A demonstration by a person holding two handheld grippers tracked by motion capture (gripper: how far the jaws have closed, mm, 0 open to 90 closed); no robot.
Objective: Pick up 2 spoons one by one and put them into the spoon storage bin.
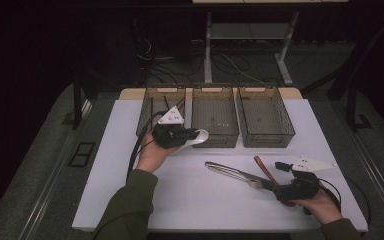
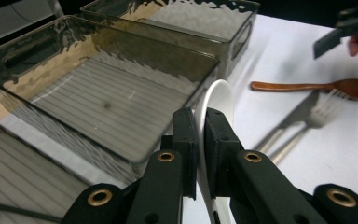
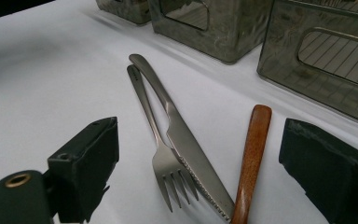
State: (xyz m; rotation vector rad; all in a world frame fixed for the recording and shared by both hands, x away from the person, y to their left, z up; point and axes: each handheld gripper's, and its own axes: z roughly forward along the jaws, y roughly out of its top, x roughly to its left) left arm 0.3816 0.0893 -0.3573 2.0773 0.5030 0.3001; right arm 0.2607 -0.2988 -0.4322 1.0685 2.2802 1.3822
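Your left tool (image 2: 199, 154) clamps white spoon (image 2: 216, 100) edge-on, poised beside middle bin (image 2: 121, 79) for drop. Your right tool (image 3: 200, 172) gapes wide, straddling fork (image 3: 161, 158), knife (image 3: 186, 144), wooden handle (image 3: 251, 158) on bench (image 3: 51, 84), ready to pick.

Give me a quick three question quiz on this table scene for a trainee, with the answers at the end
1. True or false: the left gripper is shut on a white spoon.
2. Multiple choice: which utensils lie between the jaws of the open right gripper? A) a metal fork, a metal knife and a wooden handle; B) two white spoons; C) a glass cup.
3. How many clear bins stand in a row at the far side of the table?

Key: 1 true; 2 A; 3 three: left bin, middle bin, right bin.
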